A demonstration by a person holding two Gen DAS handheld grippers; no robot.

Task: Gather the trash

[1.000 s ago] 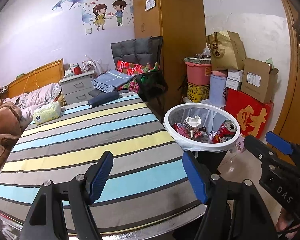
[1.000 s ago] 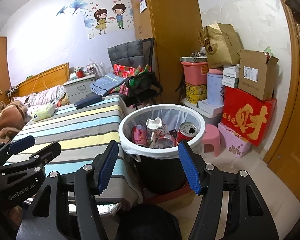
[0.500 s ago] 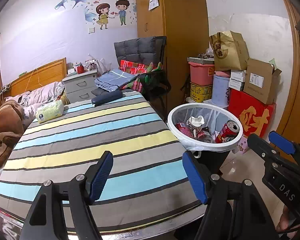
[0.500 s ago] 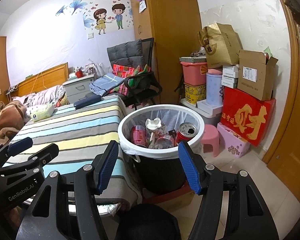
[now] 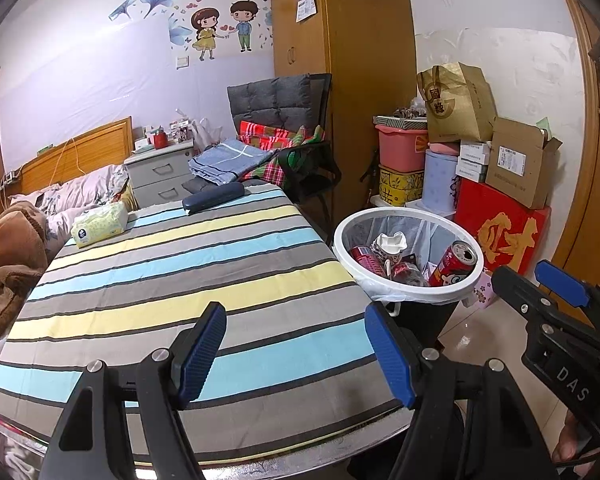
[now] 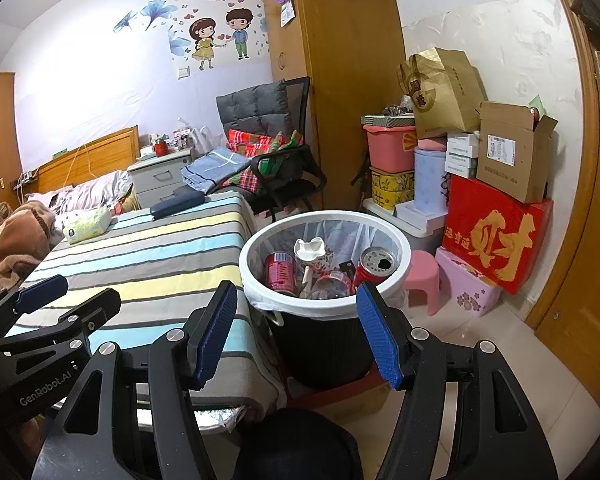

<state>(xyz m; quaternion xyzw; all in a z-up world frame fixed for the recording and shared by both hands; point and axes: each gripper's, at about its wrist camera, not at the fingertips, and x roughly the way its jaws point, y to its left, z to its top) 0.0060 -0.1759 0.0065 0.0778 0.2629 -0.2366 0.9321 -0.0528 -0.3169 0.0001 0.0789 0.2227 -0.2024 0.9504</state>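
A black trash bin with a white liner rim [image 5: 404, 288] [image 6: 324, 308] stands on the floor at the table's right edge. It holds red cans [image 6: 374, 268] [image 5: 452, 264], a white crumpled cup [image 6: 310, 250] and other trash. My left gripper [image 5: 296, 354] is open and empty above the near part of the striped tablecloth [image 5: 172, 280]. My right gripper [image 6: 296, 330] is open and empty, in front of the bin and a little above its rim. Each gripper shows at the edge of the other's view.
A tissue pack [image 5: 100, 224] and a dark blue case [image 5: 214, 197] lie at the table's far end. A chair with clothes [image 5: 284, 148] stands behind. Stacked boxes [image 6: 496, 216], a pink stool [image 6: 422, 276] and a wooden door [image 6: 588, 240] are at the right.
Both grippers have drifted back and up slightly; the bin and table look a little farther. Both stay open and empty.
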